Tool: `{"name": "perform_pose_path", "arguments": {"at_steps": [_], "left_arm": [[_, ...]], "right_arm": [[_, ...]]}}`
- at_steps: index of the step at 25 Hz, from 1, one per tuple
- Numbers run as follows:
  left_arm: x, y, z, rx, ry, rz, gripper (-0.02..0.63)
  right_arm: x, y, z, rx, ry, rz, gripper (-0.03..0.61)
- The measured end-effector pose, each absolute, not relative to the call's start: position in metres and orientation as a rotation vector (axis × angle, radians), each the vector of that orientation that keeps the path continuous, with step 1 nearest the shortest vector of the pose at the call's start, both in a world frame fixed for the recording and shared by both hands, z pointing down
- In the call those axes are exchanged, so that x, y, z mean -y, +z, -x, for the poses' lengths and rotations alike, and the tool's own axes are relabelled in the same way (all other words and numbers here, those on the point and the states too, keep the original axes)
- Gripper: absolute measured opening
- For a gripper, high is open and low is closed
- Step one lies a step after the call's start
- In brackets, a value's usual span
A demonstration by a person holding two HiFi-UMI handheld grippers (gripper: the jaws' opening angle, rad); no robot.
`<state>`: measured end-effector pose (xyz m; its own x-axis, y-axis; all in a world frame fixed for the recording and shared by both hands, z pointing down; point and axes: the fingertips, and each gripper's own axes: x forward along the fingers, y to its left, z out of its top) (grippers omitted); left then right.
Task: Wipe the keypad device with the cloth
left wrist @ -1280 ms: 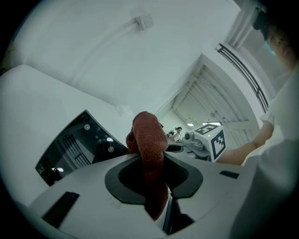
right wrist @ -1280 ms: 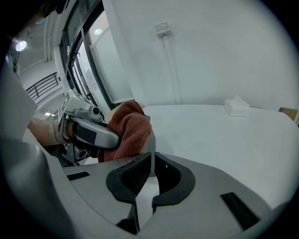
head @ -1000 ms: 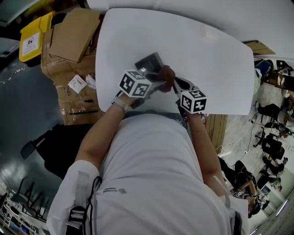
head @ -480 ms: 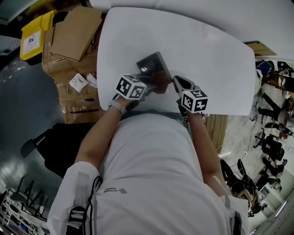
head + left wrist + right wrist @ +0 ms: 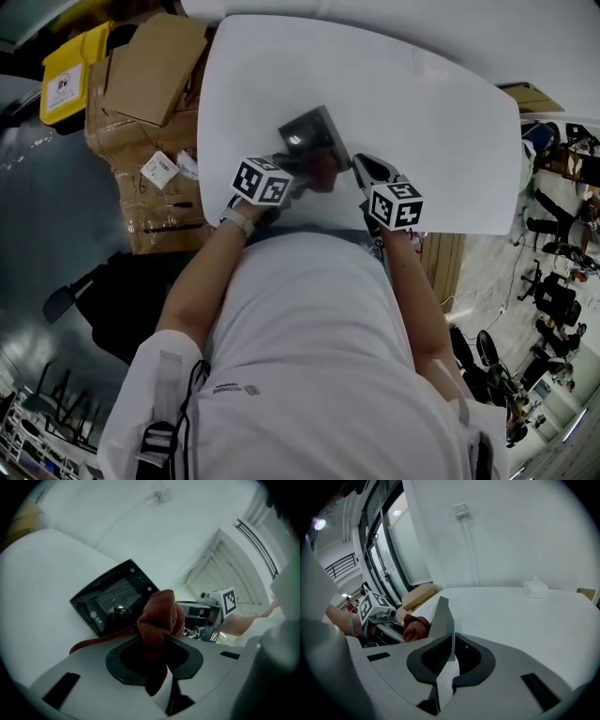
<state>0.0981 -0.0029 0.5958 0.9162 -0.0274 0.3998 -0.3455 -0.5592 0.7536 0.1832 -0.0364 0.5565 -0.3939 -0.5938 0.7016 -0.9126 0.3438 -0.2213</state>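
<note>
The keypad device, a dark slab with a glossy screen, lies tilted on the white table. My left gripper is shut on a dark red cloth, which hangs bunched at the device's near edge. In the left gripper view the cloth rises out of the jaws in front of the device, one strip trailing left. My right gripper is shut on the device's right edge. In the right gripper view that edge stands upright between the jaws, with the cloth just left of it.
Cardboard boxes and a yellow bin stand on the floor left of the table. A small white box sits far back on the table. The table's near edge runs just under both grippers, against the person's body.
My left gripper has carried the cloth left and toward the person, from the device's right near corner to its near edge. The right gripper and the device have stayed put.
</note>
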Motion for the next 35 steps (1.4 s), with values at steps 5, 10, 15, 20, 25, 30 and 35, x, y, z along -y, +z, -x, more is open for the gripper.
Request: {"name": "perform_pose_path", "arguments": {"at_steps": [5, 10, 15, 20, 25, 30, 35], "left_arm": [[0.003, 0.596, -0.097, 0.265, 0.398, -2.111, 0.091], [0.001, 0.596, -0.094, 0.261, 0.325, -2.056, 0.091], [-0.002, 0.604, -0.085, 0.264, 0.33, -2.037, 0.091], [-0.01, 0.622, -0.071, 0.297, 0.422, -2.021, 0.091], [-0.011, 0.629, -0.068, 0.347, 0.472, -1.991, 0.091], [-0.01, 0.634, -0.063, 0.411, 0.489, -1.958, 0.091], [-0.006, 0.639, -0.06, 0.5, 0.488, -1.923, 0.091]], "right_arm": [[0.036, 0.556, -0.184, 2.102, 0.824, -1.315, 0.035], [0.035, 0.555, -0.184, 2.102, 0.825, -1.317, 0.035], [0.036, 0.558, -0.183, 2.099, 0.826, -1.319, 0.035], [0.037, 0.557, -0.183, 2.103, 0.826, -1.325, 0.035], [0.037, 0.556, -0.184, 2.102, 0.826, -1.33, 0.035], [0.036, 0.556, -0.183, 2.102, 0.815, -1.328, 0.035], [0.034, 0.557, -0.185, 2.099, 0.813, -1.326, 0.035]]}}
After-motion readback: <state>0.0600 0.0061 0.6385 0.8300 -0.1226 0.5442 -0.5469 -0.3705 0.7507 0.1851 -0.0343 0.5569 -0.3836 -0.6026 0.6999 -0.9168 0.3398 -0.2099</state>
